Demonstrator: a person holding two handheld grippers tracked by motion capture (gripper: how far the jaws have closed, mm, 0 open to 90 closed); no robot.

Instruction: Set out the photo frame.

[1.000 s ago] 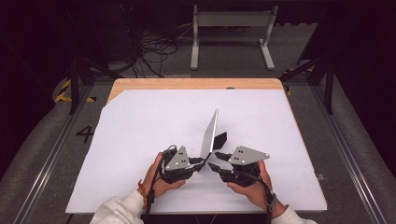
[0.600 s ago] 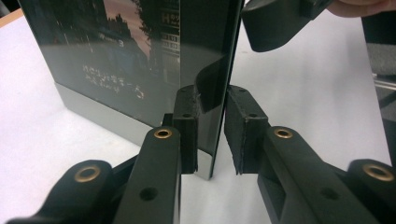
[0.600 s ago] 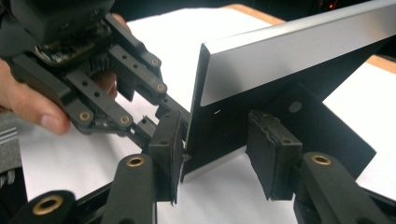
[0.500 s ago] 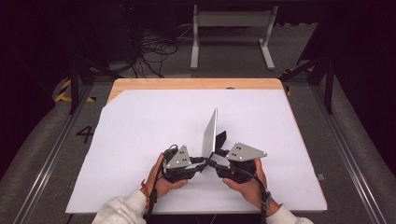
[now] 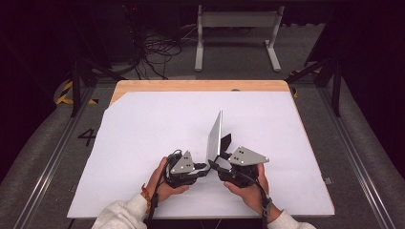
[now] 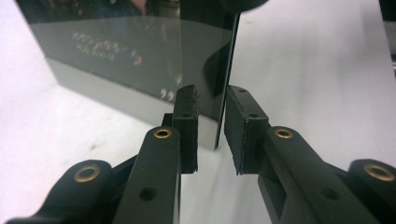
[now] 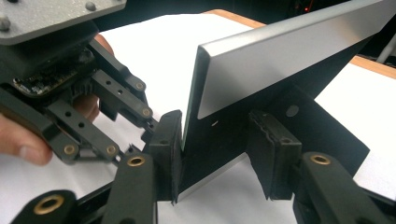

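I am easing both tongs, left (image 6: 211,133) and right (image 7: 224,154), each parted wide, squarely astride the upright tablet (image 5: 215,136) edge before squeezing.

A white sheet (image 5: 157,138) covers the wooden table (image 5: 191,86).

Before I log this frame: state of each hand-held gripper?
Left hand-held gripper: open, astride the panel edge.
Right hand-held gripper: open around the panel corner.
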